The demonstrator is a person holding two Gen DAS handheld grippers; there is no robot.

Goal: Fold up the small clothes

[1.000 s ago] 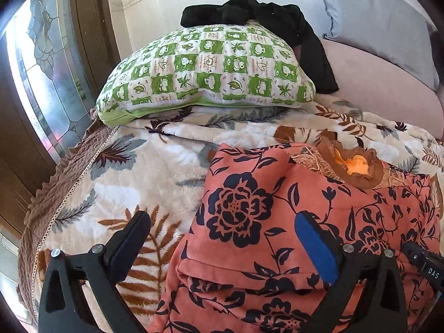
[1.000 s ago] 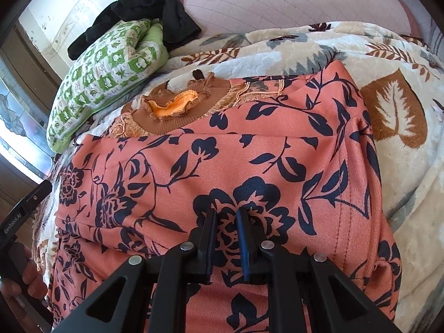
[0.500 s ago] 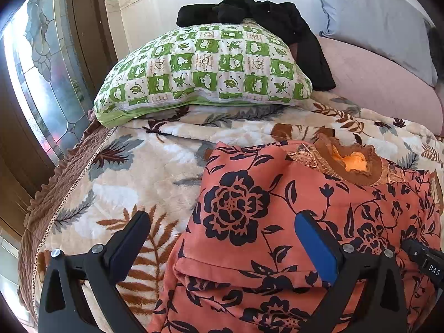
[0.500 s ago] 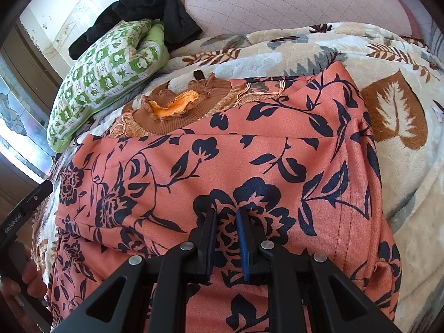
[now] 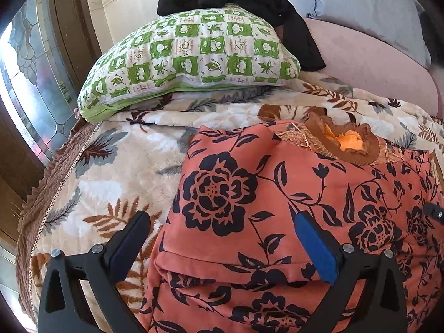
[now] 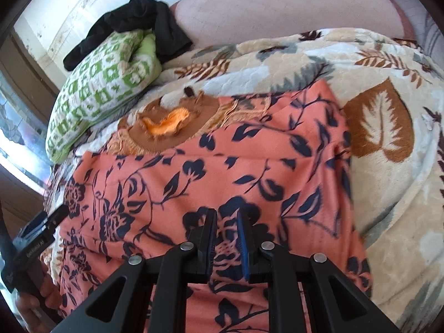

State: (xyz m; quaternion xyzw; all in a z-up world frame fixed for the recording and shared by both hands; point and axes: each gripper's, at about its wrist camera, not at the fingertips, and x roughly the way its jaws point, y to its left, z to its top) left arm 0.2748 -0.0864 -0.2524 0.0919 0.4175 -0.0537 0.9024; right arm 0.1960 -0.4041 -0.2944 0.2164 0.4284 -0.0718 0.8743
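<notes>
An orange garment with dark blue flowers lies on the leaf-print blanket, its brown collar with orange lining at the far end. A fold runs across its near left part. My left gripper is open wide and straddles the garment's left edge, holding nothing. In the right wrist view the garment fills the middle. My right gripper is nearly closed, pinching a ridge of the garment's cloth between its fingers. The left gripper shows at the left edge of that view.
A green and white checked pillow lies behind the garment, with a black garment draped on it. A pink cushion and a grey pillow are at the back right. A stained-glass window is at the left.
The left gripper moved slightly forward over the garment's left edge. The right gripper lifted and shifted a little with the cloth still pinched; its view is blurred by motion.
</notes>
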